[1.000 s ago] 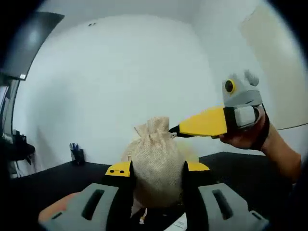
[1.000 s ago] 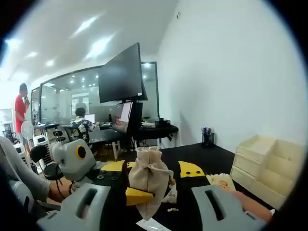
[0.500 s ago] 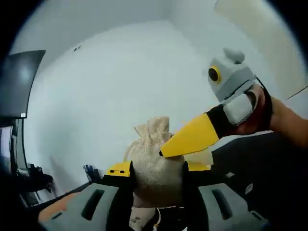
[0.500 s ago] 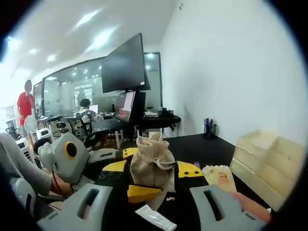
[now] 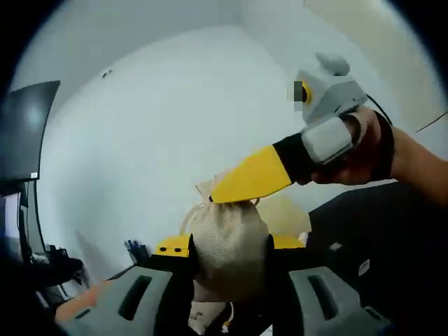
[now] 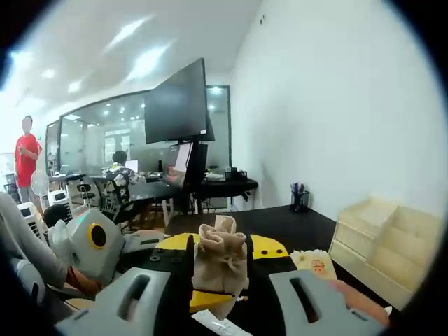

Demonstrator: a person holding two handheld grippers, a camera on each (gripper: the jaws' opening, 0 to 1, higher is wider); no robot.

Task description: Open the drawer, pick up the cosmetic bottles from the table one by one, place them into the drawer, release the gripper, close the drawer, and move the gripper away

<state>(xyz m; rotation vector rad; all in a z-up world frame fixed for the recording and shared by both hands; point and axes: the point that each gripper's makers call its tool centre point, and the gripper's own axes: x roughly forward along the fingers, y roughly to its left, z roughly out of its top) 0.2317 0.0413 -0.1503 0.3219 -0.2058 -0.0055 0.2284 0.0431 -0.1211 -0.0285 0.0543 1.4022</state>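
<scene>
Coarse, matt burlap pouch (image 5: pixel 227 241) clamped between smooth yellow-and-grey plastic tongs (image 5: pixel 229 246); pale unfinished wooden drawer unit (image 6: pixel 381 241) beyond the tongs.

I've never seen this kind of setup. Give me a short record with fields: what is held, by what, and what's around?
Held thing: small burlap pouch
Left tool: jaws shut on the pouch's body
Right tool: jaws closed on the pouch's gathered neck
Height: pouch held up off the black table
Nearby: wooden drawer unit on the table; pen cup by the white wall
Background: large monitor; people at desks
</scene>
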